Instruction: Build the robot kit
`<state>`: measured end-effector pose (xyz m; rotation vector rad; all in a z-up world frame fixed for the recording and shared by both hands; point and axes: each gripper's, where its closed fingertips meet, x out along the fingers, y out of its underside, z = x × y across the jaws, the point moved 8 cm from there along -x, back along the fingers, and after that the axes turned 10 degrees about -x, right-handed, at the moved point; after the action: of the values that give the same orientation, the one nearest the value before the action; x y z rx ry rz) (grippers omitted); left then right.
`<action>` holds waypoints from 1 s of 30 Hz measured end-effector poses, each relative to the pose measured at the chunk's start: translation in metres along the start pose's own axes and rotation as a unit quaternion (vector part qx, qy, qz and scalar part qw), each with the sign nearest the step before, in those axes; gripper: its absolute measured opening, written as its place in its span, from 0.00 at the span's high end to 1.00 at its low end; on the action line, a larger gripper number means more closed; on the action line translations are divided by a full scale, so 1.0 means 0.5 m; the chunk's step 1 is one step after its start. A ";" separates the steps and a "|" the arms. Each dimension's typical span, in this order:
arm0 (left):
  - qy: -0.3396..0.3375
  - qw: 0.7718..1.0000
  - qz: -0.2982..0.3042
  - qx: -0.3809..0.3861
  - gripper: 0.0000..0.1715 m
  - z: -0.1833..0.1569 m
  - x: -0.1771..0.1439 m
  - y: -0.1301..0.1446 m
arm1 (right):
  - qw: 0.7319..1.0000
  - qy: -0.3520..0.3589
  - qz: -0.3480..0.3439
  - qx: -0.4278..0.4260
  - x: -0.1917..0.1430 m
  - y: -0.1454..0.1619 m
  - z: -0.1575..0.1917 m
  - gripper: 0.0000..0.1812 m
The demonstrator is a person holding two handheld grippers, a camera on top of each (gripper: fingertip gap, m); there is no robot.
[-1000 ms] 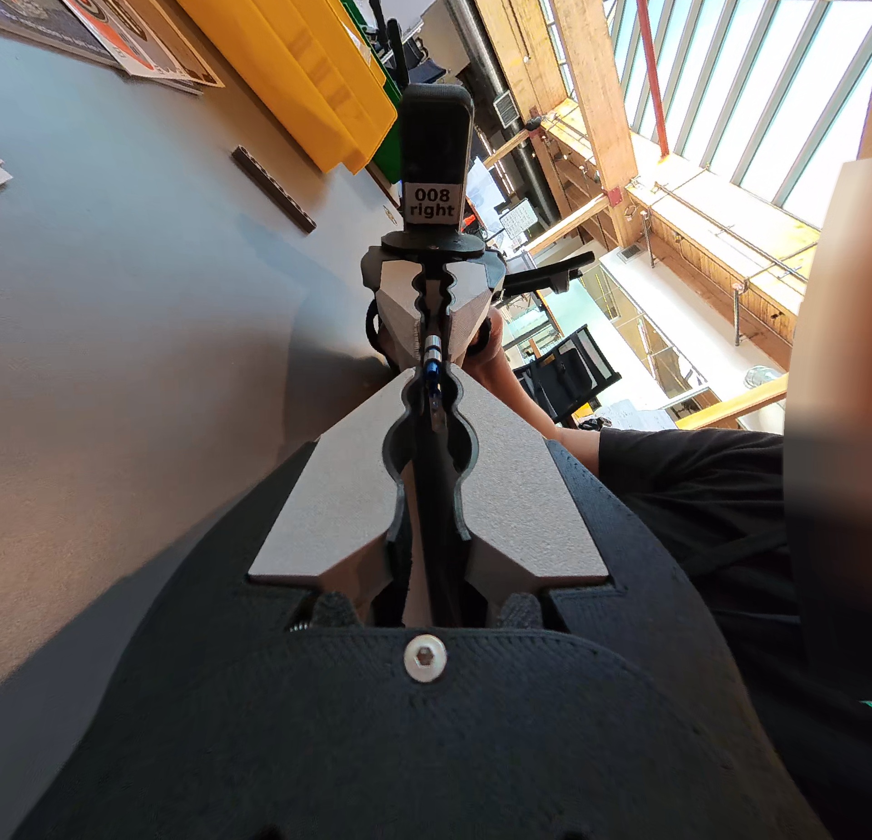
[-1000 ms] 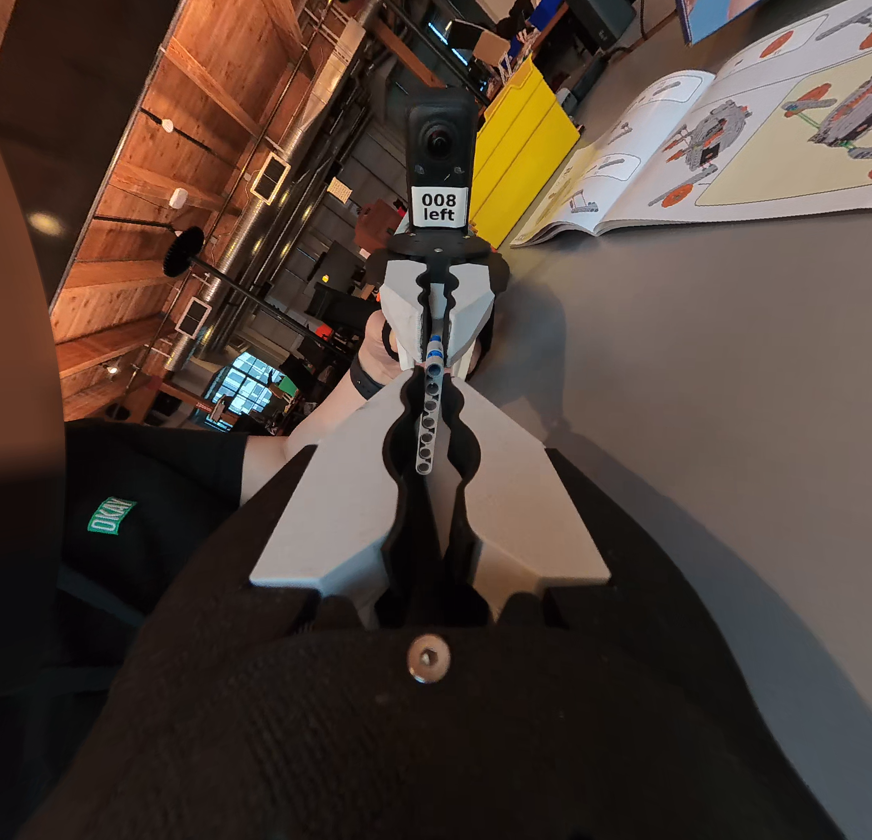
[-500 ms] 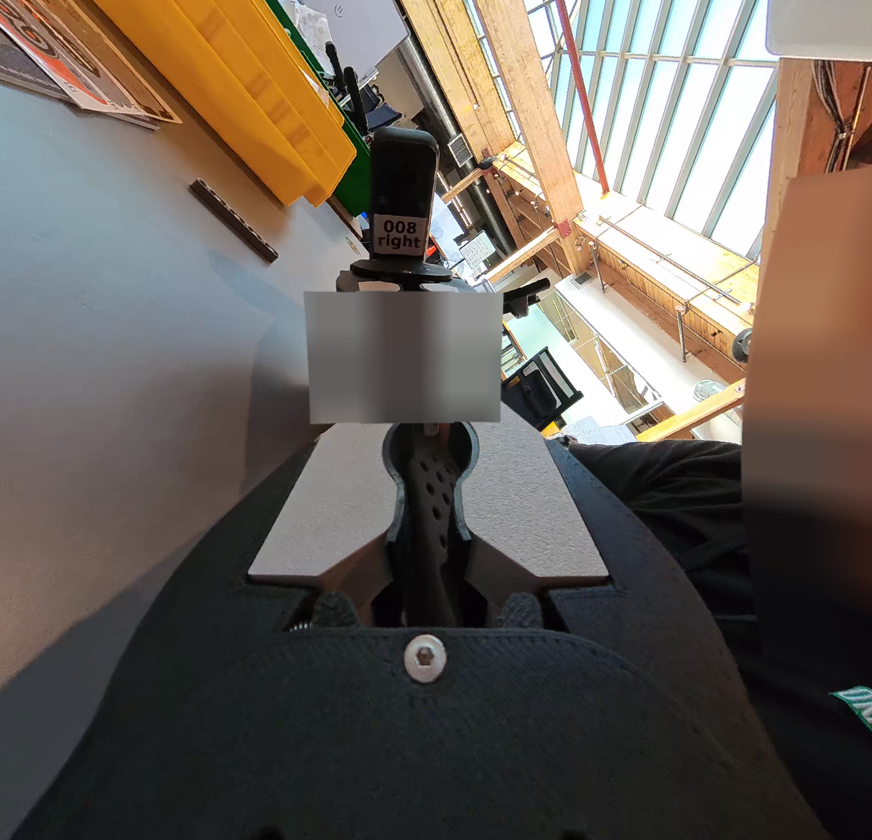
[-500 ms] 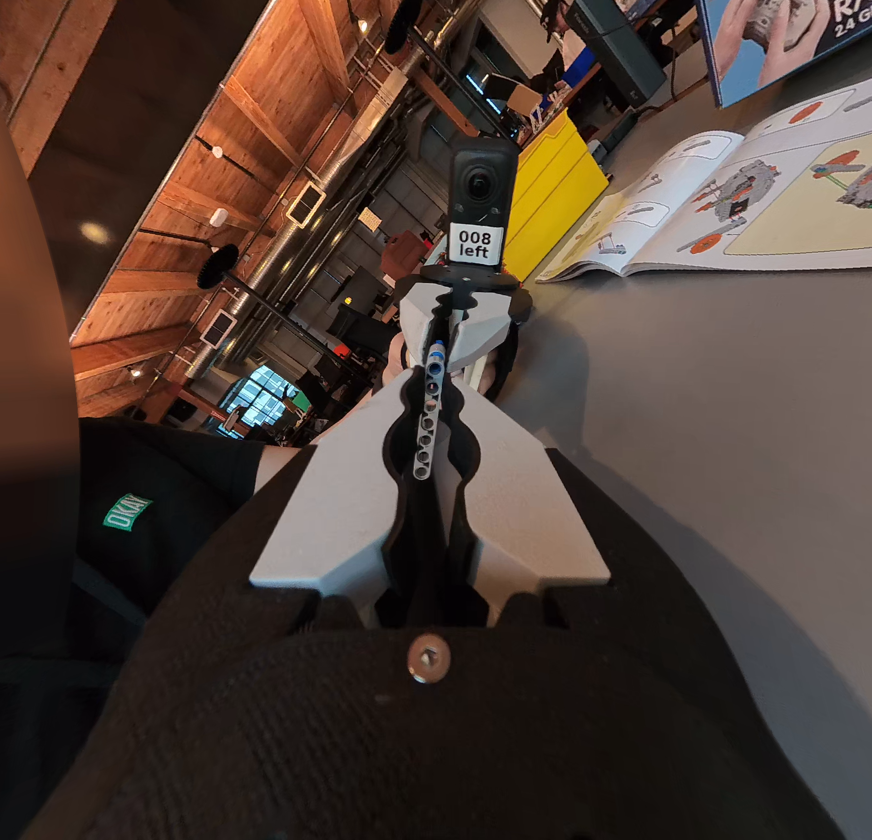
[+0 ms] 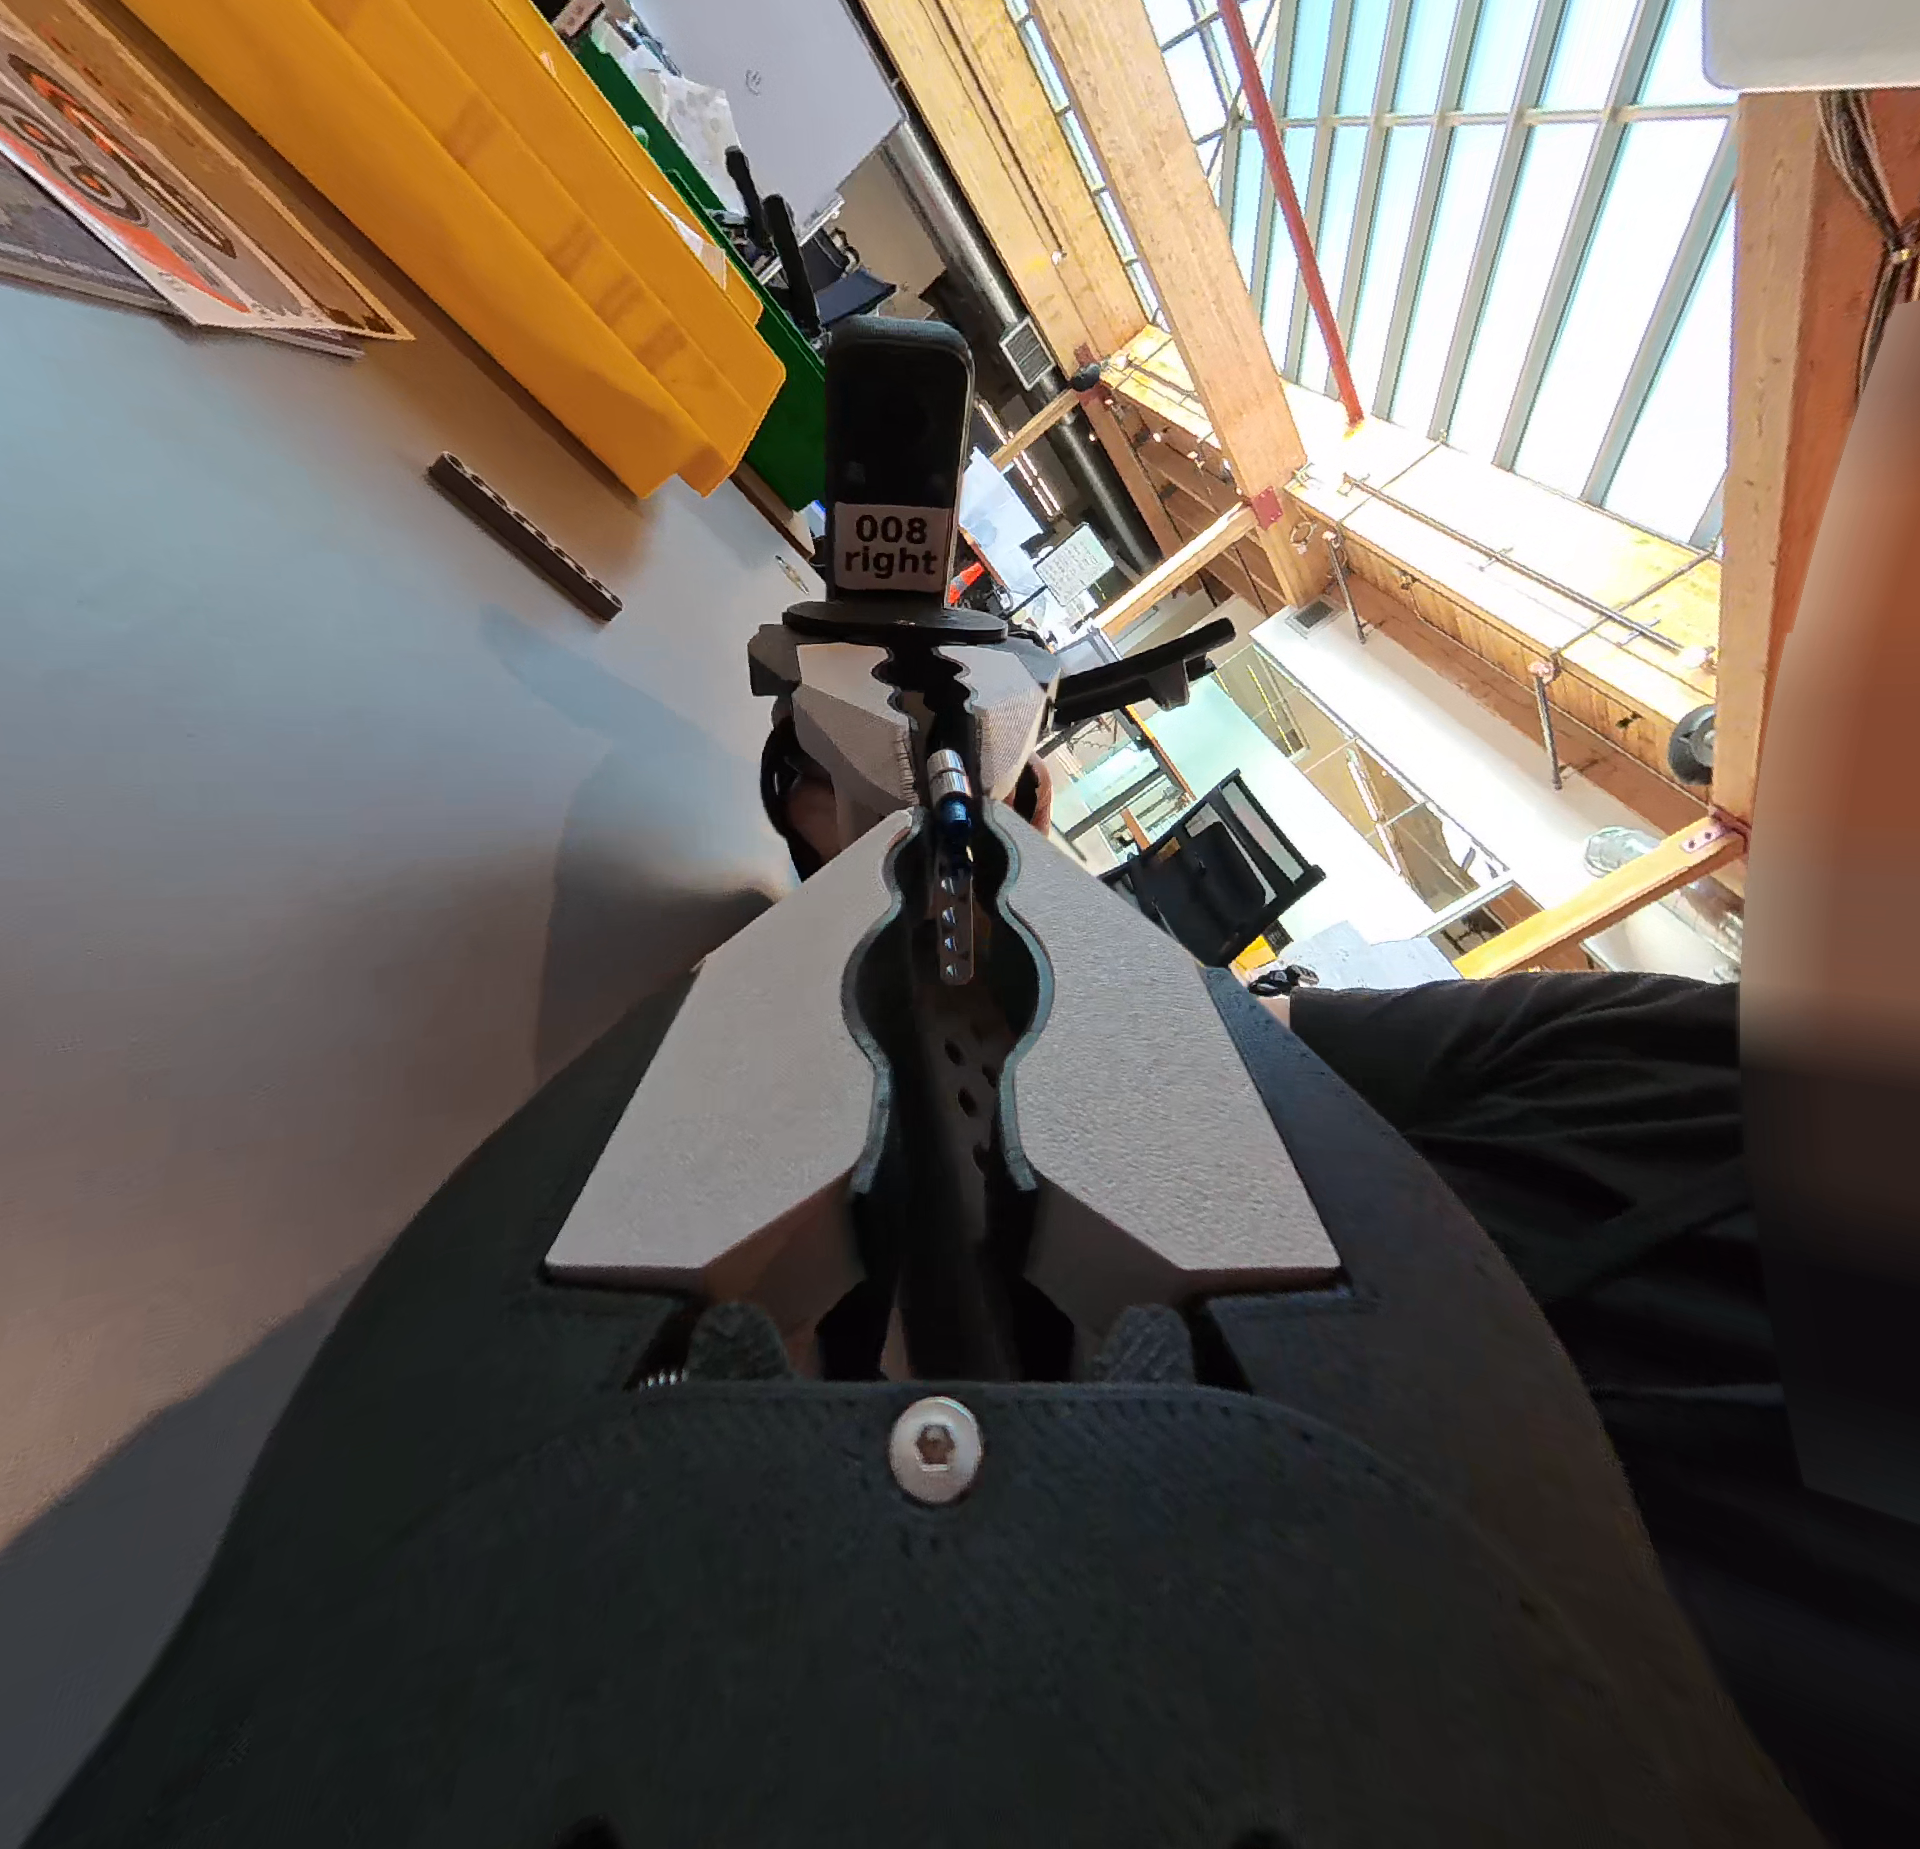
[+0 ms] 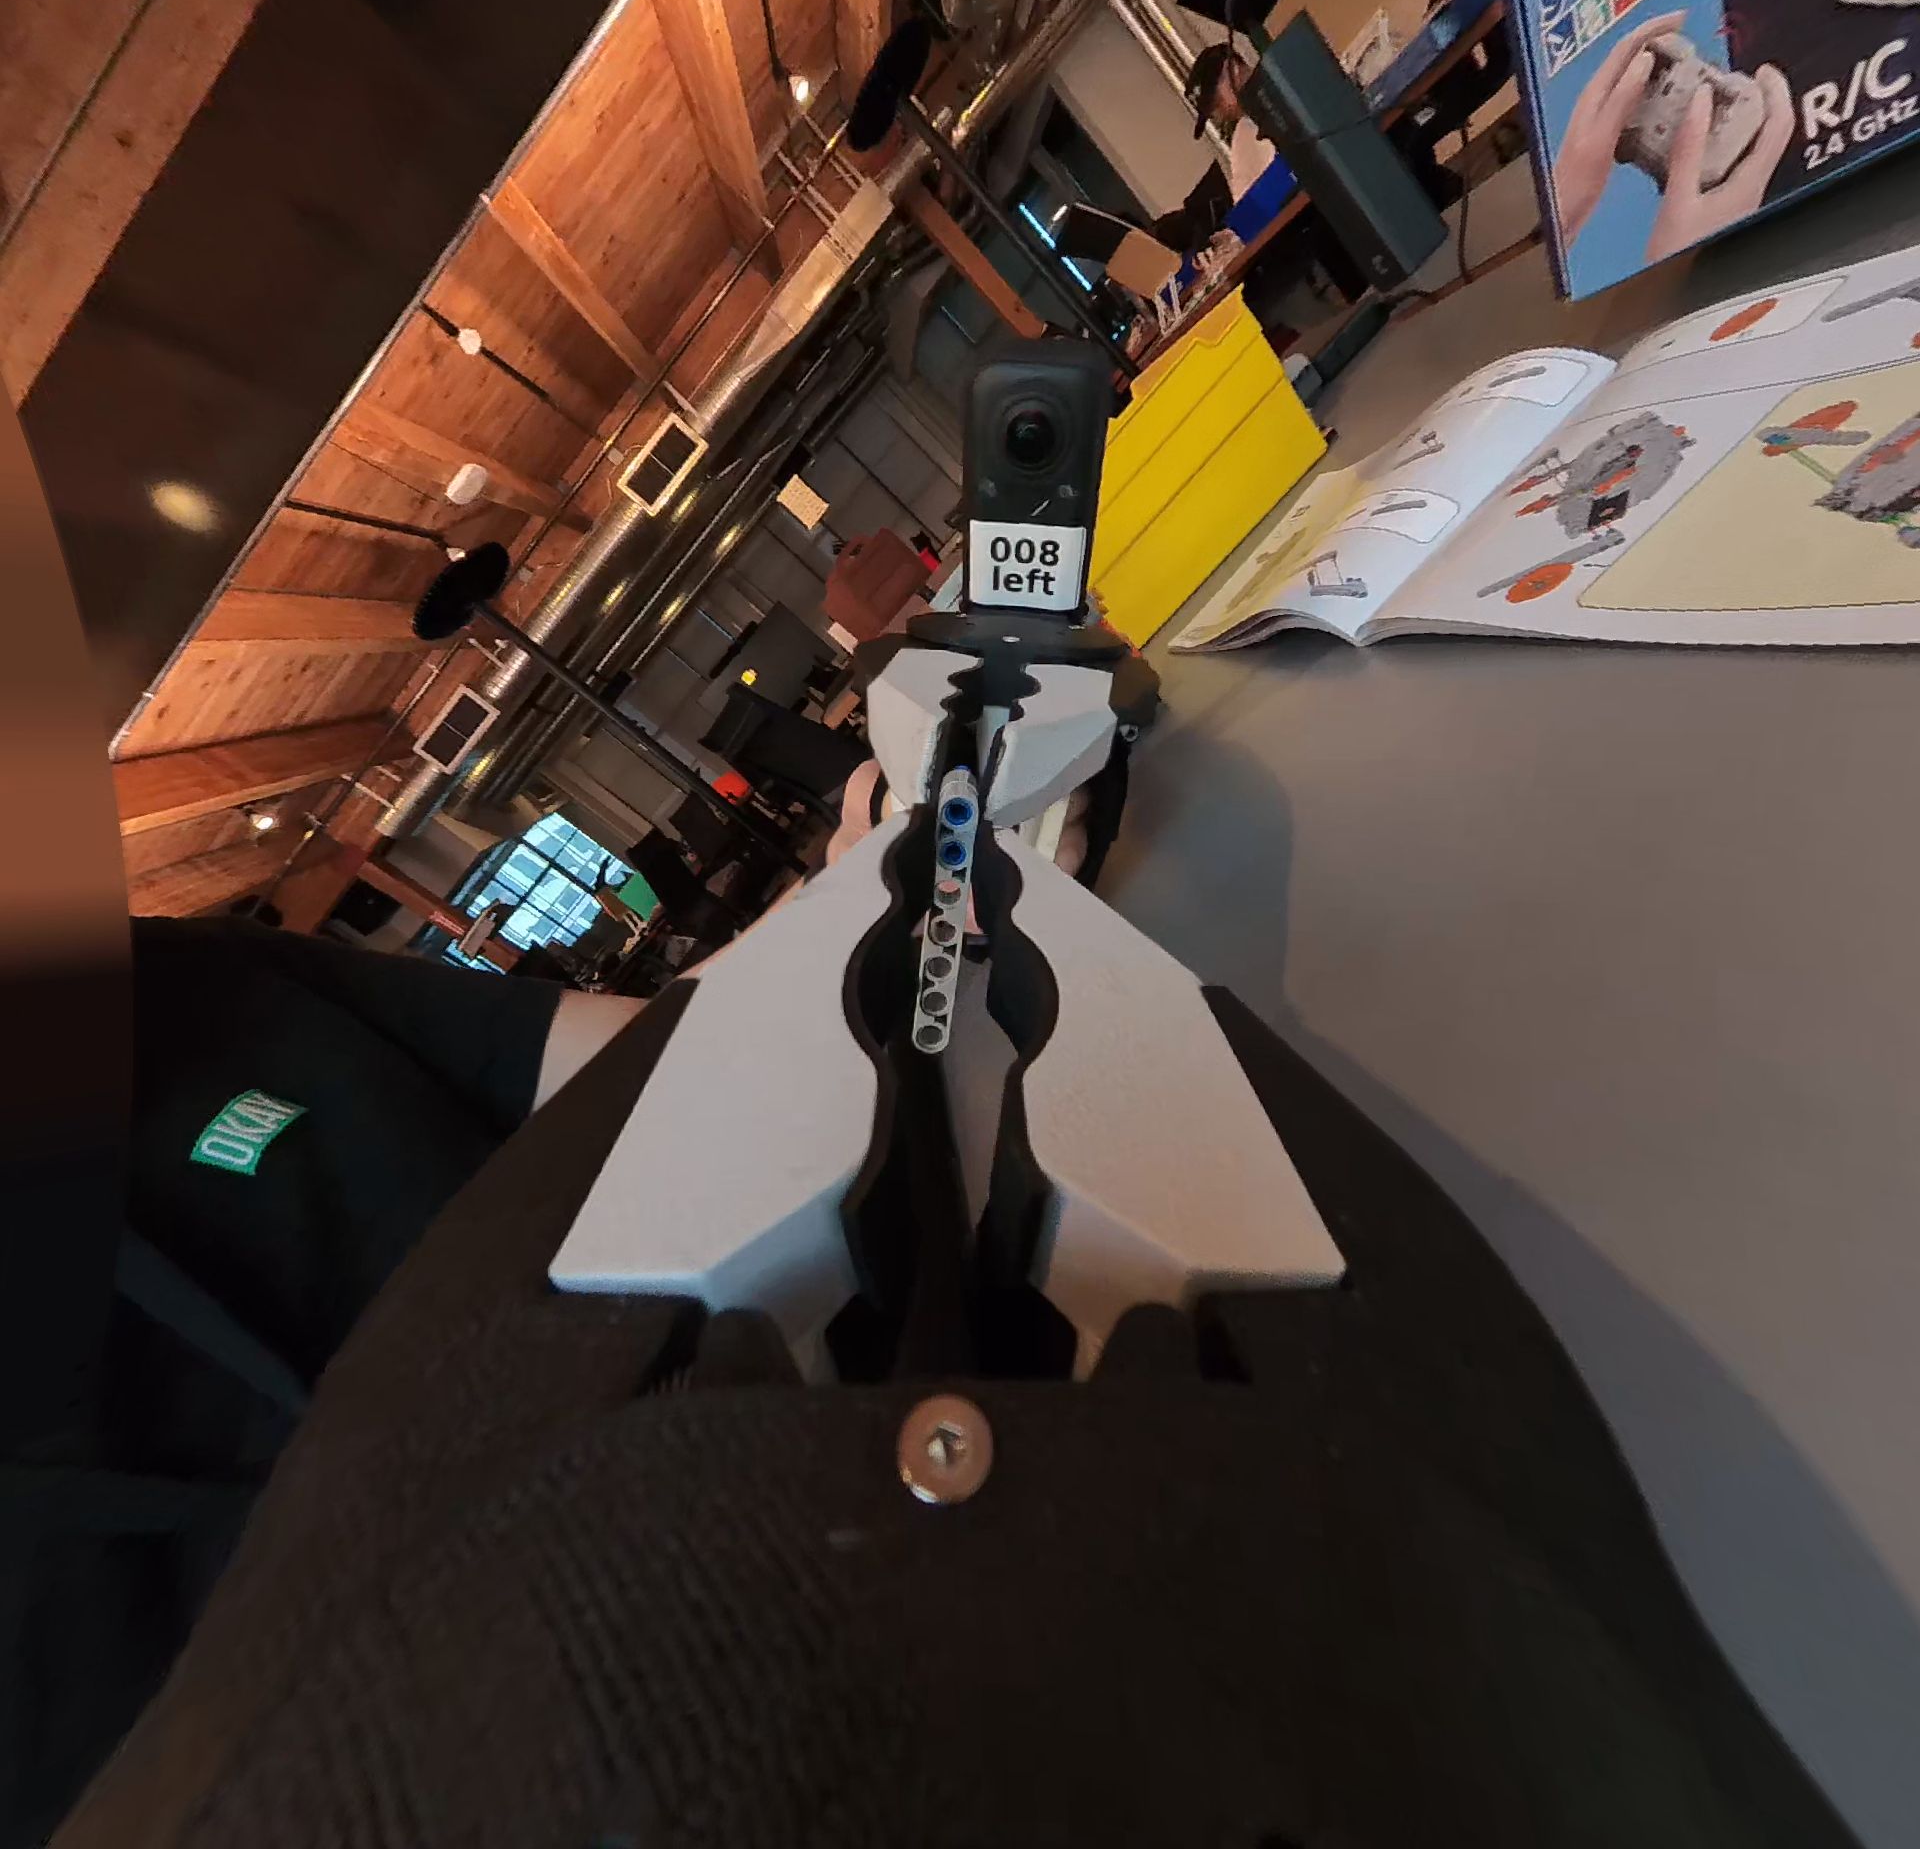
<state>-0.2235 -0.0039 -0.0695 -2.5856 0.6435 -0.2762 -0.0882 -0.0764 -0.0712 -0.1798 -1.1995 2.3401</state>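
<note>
My left gripper [image 5: 940, 843] is shut on a dark perforated beam [image 5: 966, 1072] that runs back between its fingers. My right gripper [image 6: 945, 843] is shut on a light grey perforated beam [image 6: 938, 968] with blue pins [image 6: 951, 833] at its far end. The two grippers face each other tip to tip, held tilted above the grey table [image 5: 260, 812]. In the left wrist view the right gripper [image 5: 920, 739] sits just beyond my fingertips, with the light beam [image 5: 954, 926] and a blue pin [image 5: 951, 817] between us. The left gripper also shows in the right wrist view [image 6: 987, 750].
A long dark beam [image 5: 525, 537] lies loose on the table. Yellow bins [image 5: 468, 189] and a green bin [image 5: 790, 428] stand behind it, beside a printed sheet [image 5: 156, 220]. An open instruction booklet [image 6: 1558, 532] and a blue box [image 6: 1714, 85] lie to the right. A person's dark sleeve [image 5: 1507, 1124] is close. Both grippers' tips are close together, under 4 cm apart.
Both grippers have rolled and shifted a little while staying tip to tip. The beams stay held in the same jaws. The light beam now reaches a bit further into the left gripper's opening.
</note>
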 end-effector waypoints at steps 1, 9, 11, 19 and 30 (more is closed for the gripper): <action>-0.001 1.000 -0.001 0.000 0.97 0.001 0.000 -0.001 | 1.000 0.003 0.000 0.001 -0.001 0.000 -0.001 0.98; 0.018 1.000 -0.017 -0.014 0.97 0.000 0.000 -0.013 | 1.000 -0.004 -0.027 0.012 0.001 -0.008 -0.005 0.97; 0.005 1.000 -0.013 -0.015 0.97 0.004 -0.003 -0.016 | 1.000 0.011 -0.021 0.007 0.002 -0.006 -0.009 0.97; -0.034 0.999 -0.018 -0.015 0.86 0.012 -0.002 -0.013 | 0.993 0.036 -0.110 -0.003 -0.035 -0.028 -0.011 0.97; -0.003 1.000 0.001 -0.009 0.96 0.010 0.043 -0.005 | 0.993 0.052 -0.100 -0.033 -0.026 -0.027 -0.007 0.98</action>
<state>-0.2022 -0.0107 -0.0710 -2.6022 0.6494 -0.2641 -0.0708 -0.0736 -0.0642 -0.1927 -1.1868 2.0944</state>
